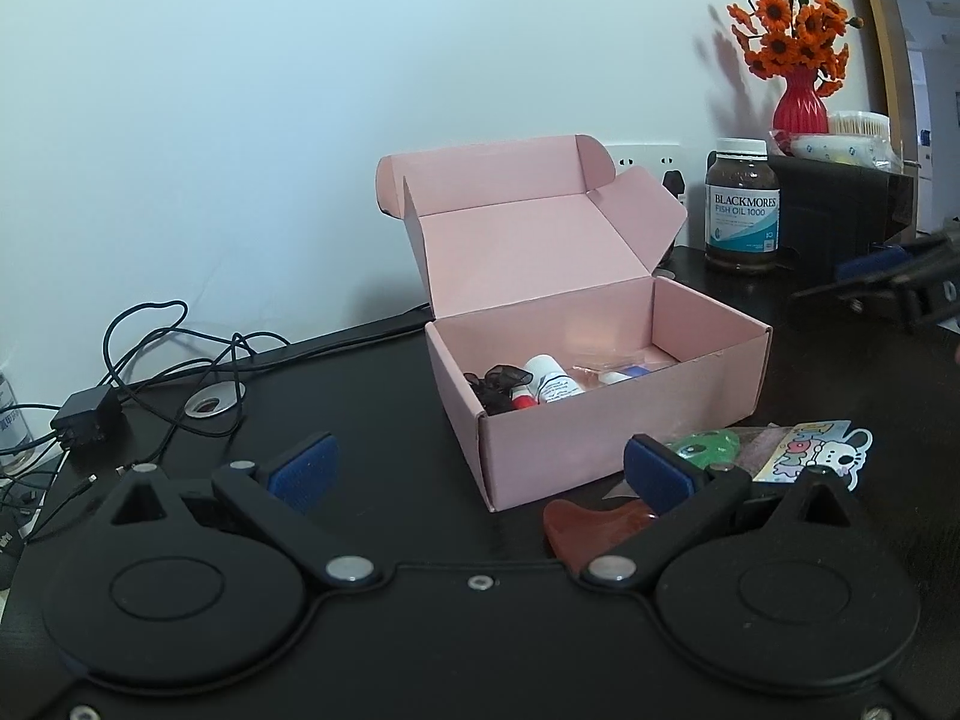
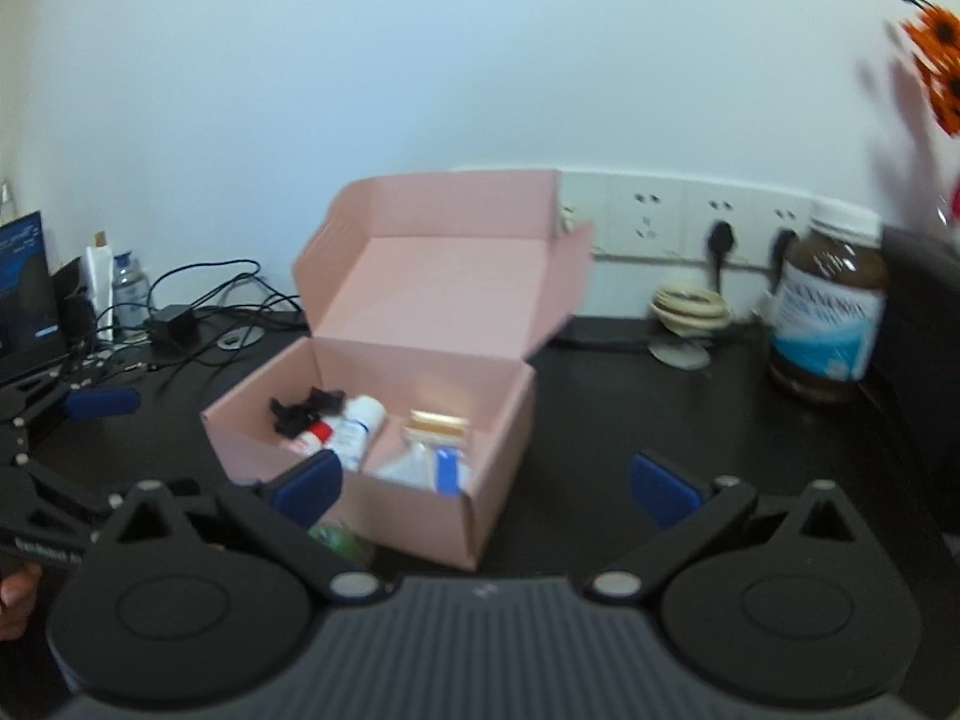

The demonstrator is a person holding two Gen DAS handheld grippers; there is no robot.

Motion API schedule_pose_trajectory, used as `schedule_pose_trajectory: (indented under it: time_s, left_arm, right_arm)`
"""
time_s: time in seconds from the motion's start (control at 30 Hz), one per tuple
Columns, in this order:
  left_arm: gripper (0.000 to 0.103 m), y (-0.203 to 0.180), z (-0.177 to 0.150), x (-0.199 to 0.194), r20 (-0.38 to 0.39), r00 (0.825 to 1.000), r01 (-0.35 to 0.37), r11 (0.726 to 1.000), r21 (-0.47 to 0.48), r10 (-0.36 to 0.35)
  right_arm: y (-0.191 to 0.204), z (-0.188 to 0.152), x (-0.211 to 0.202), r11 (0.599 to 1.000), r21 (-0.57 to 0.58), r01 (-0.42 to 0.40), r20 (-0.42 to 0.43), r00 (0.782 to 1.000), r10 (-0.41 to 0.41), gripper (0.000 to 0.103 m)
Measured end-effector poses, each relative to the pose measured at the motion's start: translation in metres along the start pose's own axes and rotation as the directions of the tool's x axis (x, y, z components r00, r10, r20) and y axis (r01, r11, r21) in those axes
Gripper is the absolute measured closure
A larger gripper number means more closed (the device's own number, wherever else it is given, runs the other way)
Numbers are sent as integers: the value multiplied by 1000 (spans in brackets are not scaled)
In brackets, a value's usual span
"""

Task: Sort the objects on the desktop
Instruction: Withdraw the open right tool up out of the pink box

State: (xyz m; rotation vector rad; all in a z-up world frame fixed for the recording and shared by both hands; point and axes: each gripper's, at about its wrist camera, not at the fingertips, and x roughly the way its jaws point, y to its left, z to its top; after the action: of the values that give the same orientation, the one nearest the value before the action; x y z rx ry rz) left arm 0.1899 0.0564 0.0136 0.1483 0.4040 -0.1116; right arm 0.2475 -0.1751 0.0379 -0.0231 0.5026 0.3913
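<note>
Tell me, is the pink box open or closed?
Open. The pink box has its lid standing up at the back, so you can see a white bottle lying inside.

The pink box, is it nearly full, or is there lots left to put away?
Partly done. The pink box already holds a white bottle, something black and packets. Both grippers, left and right, are open and empty. A green toy, sticker card and red piece wait outside.
</note>
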Motion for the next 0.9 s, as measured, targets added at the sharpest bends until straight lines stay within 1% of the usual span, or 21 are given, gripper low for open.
schedule_pose_trajectory:
  time_s: [0.17,0.27,0.37,0.53,0.7,0.9]
  left_arm:
    - [0,-2,-1,-3,13,1000,-1,1000,12,1]
    - [0,-4,-1,-5,24,1000,-13,1000,23,13]
    - [0,-6,-2,-7,37,999,-9,999,34,8]
    - [0,-10,-1,-7,33,999,27,997,65,-29]
    - [0,-13,-2,-7,29,998,60,995,86,-62]
    - [0,-14,-5,-12,-6,988,155,979,135,-155]
  right_arm:
    - [-10,-14,-8,1000,22,-4,46,999,3,1]
    - [-11,-22,-9,1000,14,-8,76,997,7,1]
    - [-12,-29,-8,1000,19,-7,83,997,5,1]
    - [-19,-32,-12,998,70,9,105,994,-16,1]
    - [-24,-34,-12,995,94,-11,97,995,2,1]
    - [-29,-36,-13,992,124,-29,104,994,16,1]
